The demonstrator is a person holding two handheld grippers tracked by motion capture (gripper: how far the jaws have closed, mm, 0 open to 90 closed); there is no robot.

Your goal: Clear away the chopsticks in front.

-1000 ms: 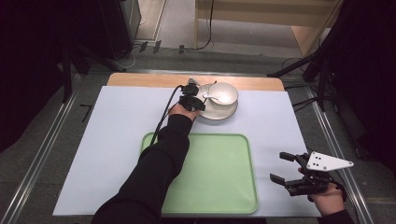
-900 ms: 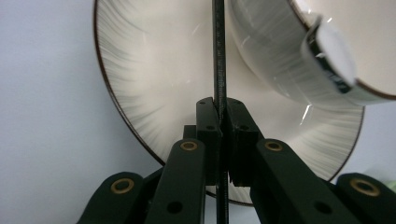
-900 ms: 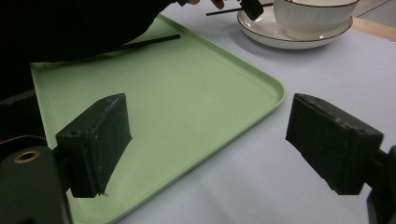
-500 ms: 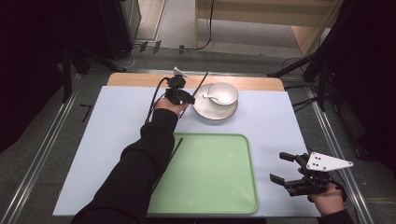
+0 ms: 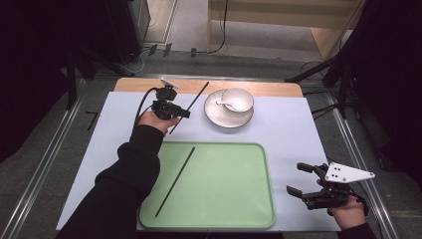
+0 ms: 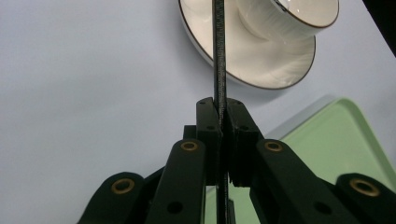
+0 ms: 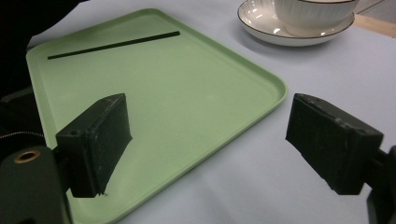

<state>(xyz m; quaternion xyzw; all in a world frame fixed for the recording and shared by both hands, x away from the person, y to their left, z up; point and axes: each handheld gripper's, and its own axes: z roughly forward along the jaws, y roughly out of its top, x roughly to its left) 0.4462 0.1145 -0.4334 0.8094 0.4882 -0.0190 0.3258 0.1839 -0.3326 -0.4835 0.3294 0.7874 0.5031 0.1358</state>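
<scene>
The person's left arm is reaching forward from the bottom edge of the high view, its dark sleeve crossing the near left corner of the green tray point(image 5: 234, 199), and the left gripper point(image 5: 183, 112) is hanging above the table point(image 5: 293, 129), left of the saucer point(image 5: 219, 118). Its jaws are pressing together on a thin black chopstick point(image 5: 195, 101), pinching it partway along; the stick is slanting up and away toward the far edge of the table, and in the left gripper view it is running straight out between the pads and across the saucer's rim. The right hand is resting low at the near right corner of the table, just right of the tray, and the right gripper point(image 5: 300, 179) is pointing left toward the tray with its jaws spread wide and nothing between them. Two chopsticks are showing: the held one, and a second chopstick point(image 5: 175, 181) lying slantwise on the left part of the tray. One bowl point(image 5: 240, 98) is sitting on the one saucer, with one white spoon point(image 5: 224, 103) lying in it.
</scene>
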